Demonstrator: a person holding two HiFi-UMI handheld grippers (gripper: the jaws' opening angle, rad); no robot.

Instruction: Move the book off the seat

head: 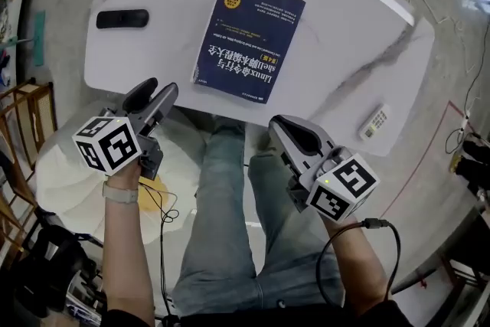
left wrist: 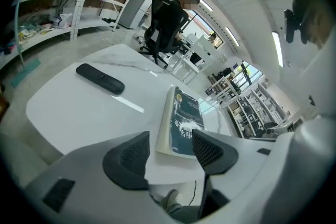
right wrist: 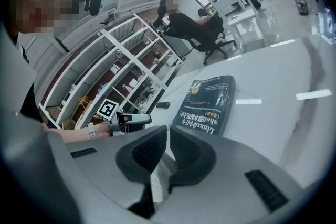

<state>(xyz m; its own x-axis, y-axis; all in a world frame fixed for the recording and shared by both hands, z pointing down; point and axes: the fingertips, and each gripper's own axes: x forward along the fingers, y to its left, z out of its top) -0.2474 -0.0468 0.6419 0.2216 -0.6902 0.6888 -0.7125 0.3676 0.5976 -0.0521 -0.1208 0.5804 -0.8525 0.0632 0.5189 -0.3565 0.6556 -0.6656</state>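
Note:
A dark blue book (head: 247, 37) lies flat on the white marble table (head: 337, 34), cover up, near the table's front edge. My left gripper (head: 157, 93) hovers at that edge, just left of the book, with its jaws open and nothing between them. In the left gripper view the book (left wrist: 185, 122) lies just beyond the left gripper (left wrist: 168, 147). My right gripper (head: 280, 126) hangs below the table edge, right of the book, and its jaws are shut and hold nothing. The right gripper view shows the book (right wrist: 207, 105) ahead of the right gripper (right wrist: 168, 140).
A black remote (head: 122, 18) lies at the table's left, a white remote (head: 374, 122) near its right front edge. A cream round seat (head: 65, 176) stands under my left hand, with a wooden chair (head: 23, 119) beside it. The person's jeans-clad legs (head: 230, 226) are below.

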